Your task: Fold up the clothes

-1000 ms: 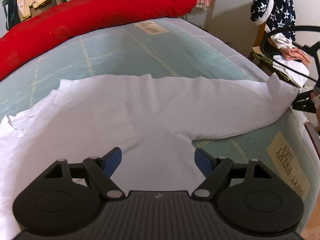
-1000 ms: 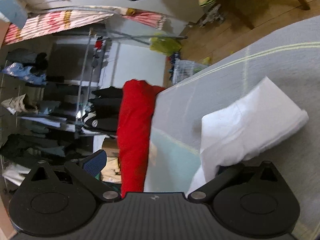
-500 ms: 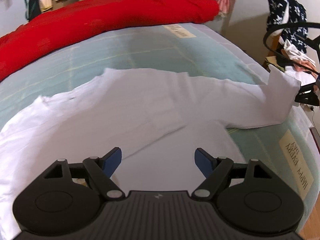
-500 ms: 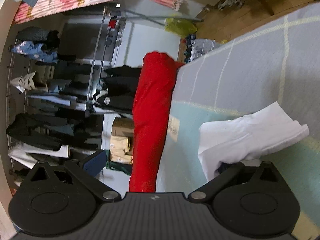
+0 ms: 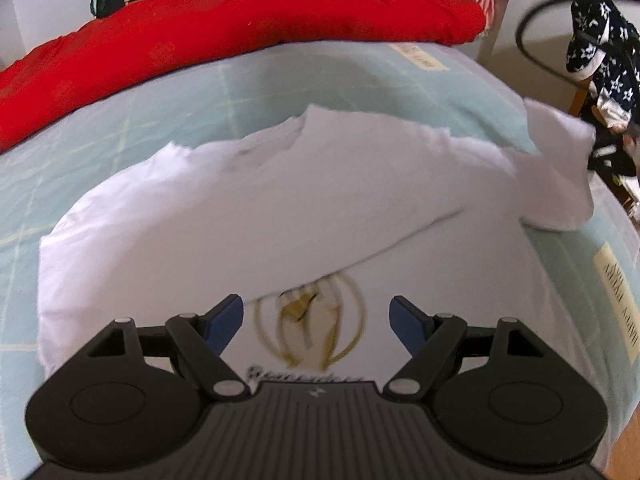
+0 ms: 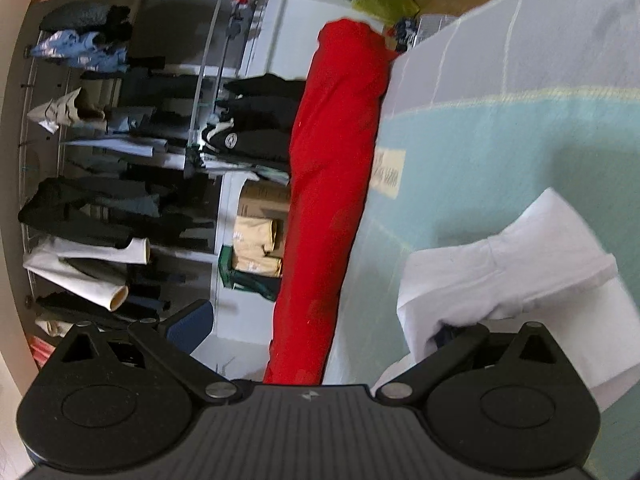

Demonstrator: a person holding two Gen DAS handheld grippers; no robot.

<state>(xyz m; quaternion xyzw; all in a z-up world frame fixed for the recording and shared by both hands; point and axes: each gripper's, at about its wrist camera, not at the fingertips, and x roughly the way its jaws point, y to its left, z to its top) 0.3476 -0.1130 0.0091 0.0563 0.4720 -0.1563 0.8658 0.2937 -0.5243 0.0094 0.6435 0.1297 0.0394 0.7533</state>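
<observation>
A white T-shirt [image 5: 248, 216] lies spread on the pale green bed sheet [image 5: 280, 80], with a gold round logo [image 5: 320, 324] showing near me. My left gripper [image 5: 316, 316] hovers open just above the logo, with nothing between its blue pads [image 5: 224, 320]. At the right the shirt's sleeve [image 5: 560, 168] is lifted off the sheet. In the right wrist view that sleeve [image 6: 512, 276] drapes over the right finger of my right gripper [image 6: 324, 326]. Its jaws stand wide apart and the left blue pad [image 6: 188, 324] is bare.
A long red rolled blanket [image 5: 224, 36] lies along the bed's far side. A chair with a dark star-print garment [image 5: 600, 48] stands beyond the bed's right edge. A black cable [image 5: 528, 52] loops there. Racks of hanging clothes [image 6: 120, 160] fill the wall.
The lifted sleeve has come inward over the shirt's body. My left gripper has slid across the shirt, so the gold logo now shows between its fingers. Both sets of jaws keep their width.
</observation>
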